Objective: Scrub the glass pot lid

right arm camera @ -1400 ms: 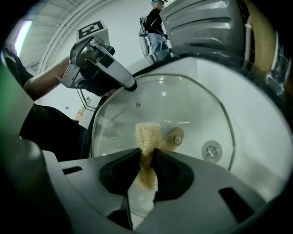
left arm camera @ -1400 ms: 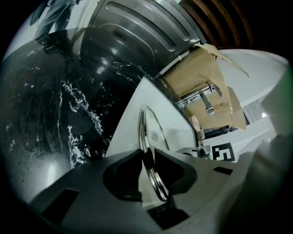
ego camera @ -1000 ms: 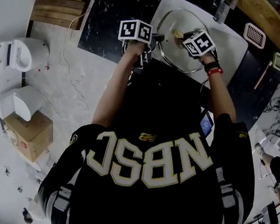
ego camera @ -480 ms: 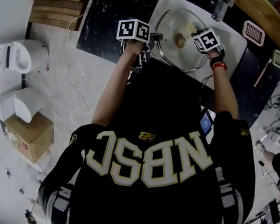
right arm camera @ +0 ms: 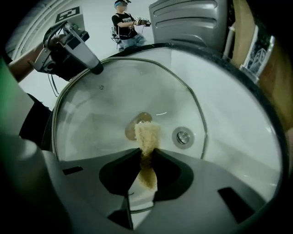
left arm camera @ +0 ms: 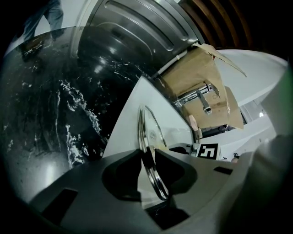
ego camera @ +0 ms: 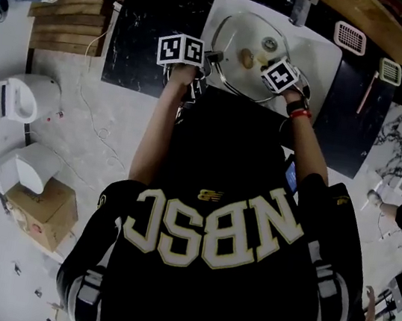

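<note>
The glass pot lid (ego camera: 239,37) is tilted over the white sink (ego camera: 322,71), its brown knob (ego camera: 245,56) showing at its middle. My left gripper (ego camera: 211,58) is shut on the lid's metal rim (left arm camera: 149,160) at the left edge, and the lid appears edge-on between its jaws. My right gripper (ego camera: 274,68) is over the lid's near right part, shut on a yellowish sponge (right arm camera: 146,137). The sponge tip lies against the glass (right arm camera: 114,100) beside the knob (right arm camera: 133,128). In the right gripper view, the left gripper (right arm camera: 96,68) pinches the far rim.
A faucet (ego camera: 302,2) stands at the sink's back, and the drain (right arm camera: 182,136) shows through the glass. Black marble counter (ego camera: 148,19) flanks the sink, with two white gridded items (ego camera: 349,37) at the right. A cardboard box (ego camera: 42,210) sits on the floor. A person (right arm camera: 126,23) stands far off.
My right gripper has carried the sponge across the lid, out to the right rim and then back toward the near right side. The left gripper keeps its hold on the rim.
</note>
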